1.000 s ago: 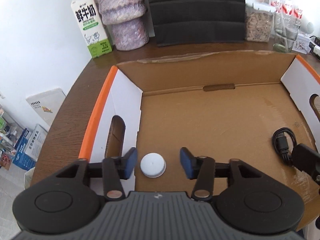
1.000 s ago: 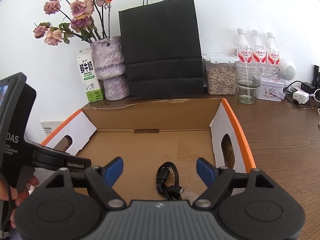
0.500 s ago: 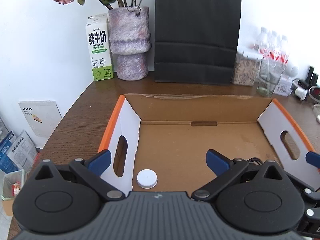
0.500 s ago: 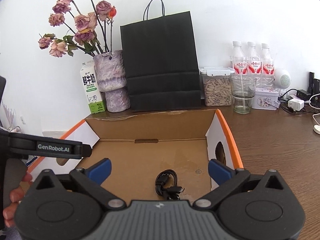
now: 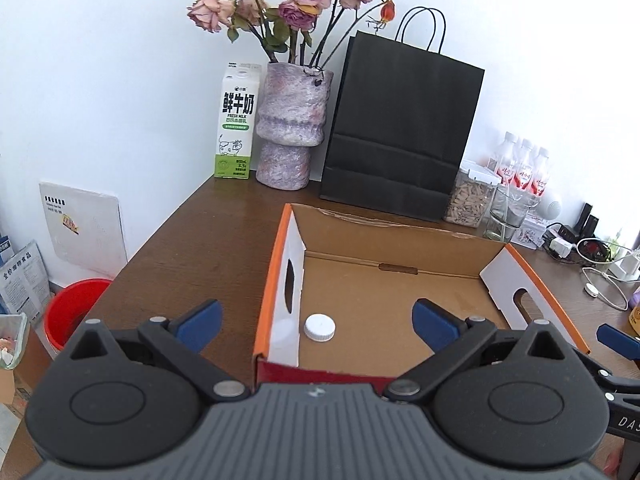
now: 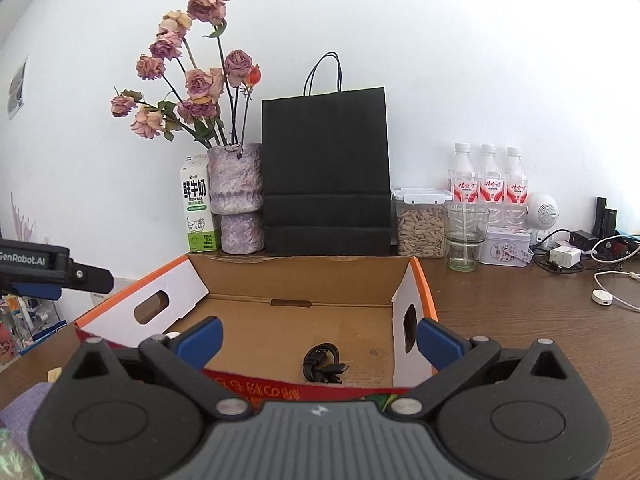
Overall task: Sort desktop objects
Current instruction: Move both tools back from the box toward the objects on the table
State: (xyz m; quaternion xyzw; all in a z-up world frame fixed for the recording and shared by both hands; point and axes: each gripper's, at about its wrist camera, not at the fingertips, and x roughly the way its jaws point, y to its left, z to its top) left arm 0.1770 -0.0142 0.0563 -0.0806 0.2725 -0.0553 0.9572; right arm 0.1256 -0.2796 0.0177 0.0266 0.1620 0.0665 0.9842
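Observation:
An open cardboard box [image 5: 400, 236] with orange rims sits on the brown desk. A white round cap [image 5: 319, 327] lies on its floor near the left wall. A coiled black cable [image 6: 322, 366] lies on the box floor near the right wall. My left gripper [image 5: 316, 320] is open, held back over the box's near left corner, with nothing between its blue fingers. My right gripper [image 6: 320, 338] is open too, behind the box's near wall [image 6: 280, 390], empty. The left gripper's side shows at the left edge of the right wrist view.
Along the wall stand a milk carton [image 5: 236, 128], a vase of roses [image 5: 292, 128], a black paper bag [image 5: 400, 136], a jar of seeds [image 6: 420, 222], a glass [image 6: 466, 236] and three bottles [image 6: 488, 184]. Chargers and cables [image 6: 600, 276] lie at the right. A red bucket [image 5: 72, 312] stands beside the desk.
Both grippers opened wide and drew back out of the box, rising. The cap and the cable stay on the box floor. The left view swung left.

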